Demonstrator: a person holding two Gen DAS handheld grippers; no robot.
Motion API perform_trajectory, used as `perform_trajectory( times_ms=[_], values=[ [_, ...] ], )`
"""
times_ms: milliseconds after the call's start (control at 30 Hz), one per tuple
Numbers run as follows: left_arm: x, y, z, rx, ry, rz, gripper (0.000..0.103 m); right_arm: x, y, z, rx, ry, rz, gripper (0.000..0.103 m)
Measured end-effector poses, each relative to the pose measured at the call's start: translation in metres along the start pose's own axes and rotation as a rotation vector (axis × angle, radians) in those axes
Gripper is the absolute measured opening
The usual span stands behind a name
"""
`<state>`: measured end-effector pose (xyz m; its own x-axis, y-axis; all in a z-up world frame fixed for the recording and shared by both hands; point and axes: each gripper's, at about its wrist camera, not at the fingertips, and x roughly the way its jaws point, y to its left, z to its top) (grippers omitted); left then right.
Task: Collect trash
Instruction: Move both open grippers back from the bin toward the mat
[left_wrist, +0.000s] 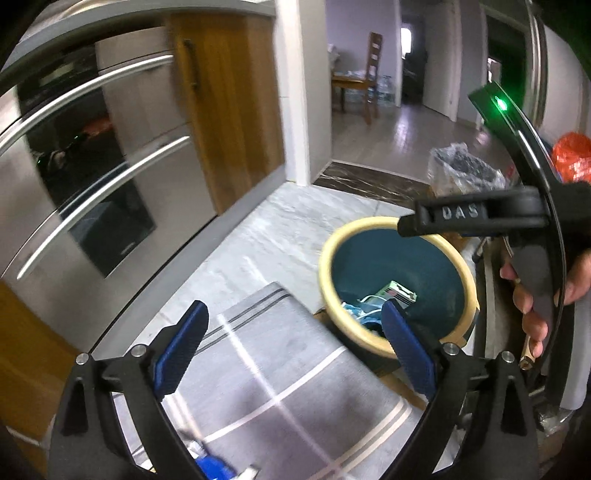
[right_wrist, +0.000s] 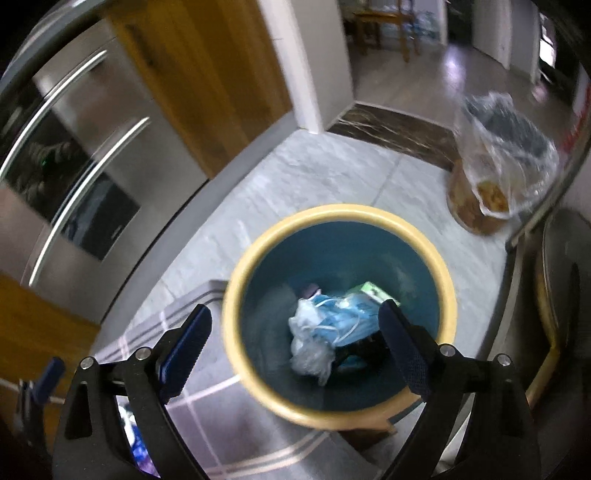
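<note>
A: Left wrist view: left hand-held gripper (left_wrist: 293, 347) spread wide, empty, over a grey mat (left_wrist: 280, 373); bin (left_wrist: 397, 221) ahead to its right.

B: Right wrist view: right hand-held gripper (right_wrist: 293, 350) wide, empty, directly above the bin (right_wrist: 340, 214), the nearer one. Contents: blue masks (right_wrist: 343, 317), clear wrap (right_wrist: 308, 347), possibly a green carton (right_wrist: 373, 291).

Steel oven (left_wrist: 85, 177) beside wooden cabinet door (left_wrist: 229, 103), grey striped mat (left_wrist: 288, 376) on tiled floor (right_wrist: 306, 177).
</note>
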<state>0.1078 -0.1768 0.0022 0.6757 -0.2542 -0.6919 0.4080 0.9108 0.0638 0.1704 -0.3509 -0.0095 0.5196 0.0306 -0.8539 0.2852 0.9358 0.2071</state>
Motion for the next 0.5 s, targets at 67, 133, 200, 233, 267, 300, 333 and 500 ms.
perform_trajectory(
  times_ms=[67,133,200,233,267,300,333,500],
  values=[
    [-0.015,0.014,-0.004,-0.015,-0.006,0.024,0.094,-0.008,0.012,-0.005,-0.018,-0.004,0.021,0.091],
    [-0.03,0.027,-0.01,-0.028,-0.008,0.048,0.094,-0.018,0.026,-0.013,-0.033,-0.011,0.046,0.092],
    [-0.041,0.04,-0.016,-0.043,-0.009,0.066,0.094,-0.025,0.04,-0.02,-0.049,-0.016,0.06,0.092],
    [-0.047,0.046,-0.018,-0.051,-0.011,0.073,0.094,-0.028,0.045,-0.022,-0.055,-0.017,0.063,0.092],
    [-0.054,0.054,-0.021,-0.059,-0.014,0.085,0.094,-0.03,0.052,-0.026,-0.061,-0.018,0.067,0.092],
    [-0.059,0.06,-0.025,-0.063,-0.016,0.099,0.094,-0.032,0.059,-0.03,-0.072,-0.016,0.073,0.092],
    [-0.064,0.067,-0.028,-0.066,-0.015,0.113,0.095,-0.033,0.066,-0.035,-0.083,-0.012,0.077,0.092],
    [-0.086,0.093,-0.05,-0.093,-0.003,0.149,0.095,-0.039,0.087,-0.058,-0.086,0.025,0.13,0.092]
  ],
)
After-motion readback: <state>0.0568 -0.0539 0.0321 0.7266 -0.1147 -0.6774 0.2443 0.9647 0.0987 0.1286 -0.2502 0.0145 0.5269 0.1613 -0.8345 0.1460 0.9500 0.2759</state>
